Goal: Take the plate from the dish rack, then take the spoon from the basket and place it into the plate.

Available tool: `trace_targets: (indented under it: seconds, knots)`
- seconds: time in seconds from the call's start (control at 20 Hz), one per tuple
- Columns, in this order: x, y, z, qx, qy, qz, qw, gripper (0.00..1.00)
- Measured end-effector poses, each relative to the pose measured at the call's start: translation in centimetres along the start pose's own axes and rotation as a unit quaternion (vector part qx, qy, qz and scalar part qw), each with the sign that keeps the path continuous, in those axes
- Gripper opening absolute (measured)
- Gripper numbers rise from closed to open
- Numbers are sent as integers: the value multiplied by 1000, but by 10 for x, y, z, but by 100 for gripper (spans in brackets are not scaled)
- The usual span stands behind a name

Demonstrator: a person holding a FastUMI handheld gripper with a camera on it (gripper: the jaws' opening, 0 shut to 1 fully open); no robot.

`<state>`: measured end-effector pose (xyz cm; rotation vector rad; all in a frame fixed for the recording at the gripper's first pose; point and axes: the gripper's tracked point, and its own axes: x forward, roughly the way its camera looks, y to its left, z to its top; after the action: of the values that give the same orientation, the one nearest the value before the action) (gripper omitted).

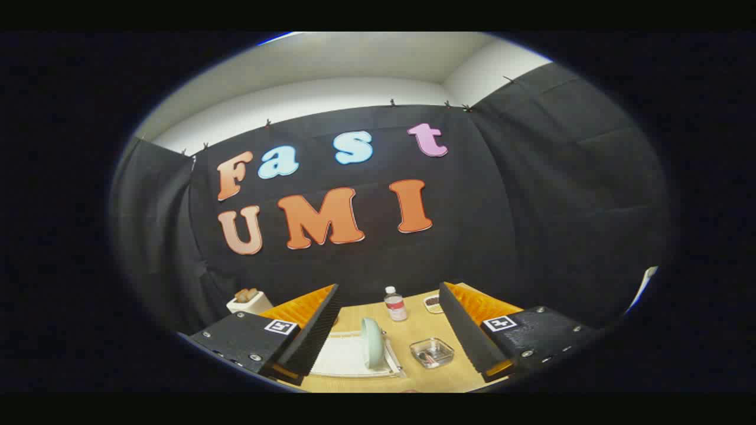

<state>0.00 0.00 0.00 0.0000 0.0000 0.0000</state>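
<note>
— Fingers first: how do ours stand?

— Our gripper point(390, 330) has its two fingers point(316, 330) spread wide apart at the bottom of the frame, grasping nothing. Between them we see the light wooden tabletop point(413, 336).

— And the plate?

— Low in the middle, between our fingers and nearer the left one, the pale green round plate point(372, 342) stands on edge in the white dish rack point(348, 357). We are well above it, not touching.

— The spoon?

— Just right of the rack sits a small clear square basket point(432, 352) with something dark lying in it; we cannot tell whether that is the spoon.

— Farther back?

— Beyond the plate, a small clear plastic bottle point(395, 304) with a white cap and red label stands upright. Right of it, by the right finger's tip, lies a small white dish point(433, 303) with dark contents. Off to the left, behind the left finger, a white toaster point(249, 302) holds brown toast. Behind everything hangs the black cloth wall point(531, 206).
</note>
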Motion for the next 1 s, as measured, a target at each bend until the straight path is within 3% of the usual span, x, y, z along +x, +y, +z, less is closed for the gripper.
trace_targets:
  seconds: [0.25,1.0]
  knots:
    - [-22,-1,-5,-28,24,11,999,99]
    - [-21,-13,-8,-44,31,-11,998,98]
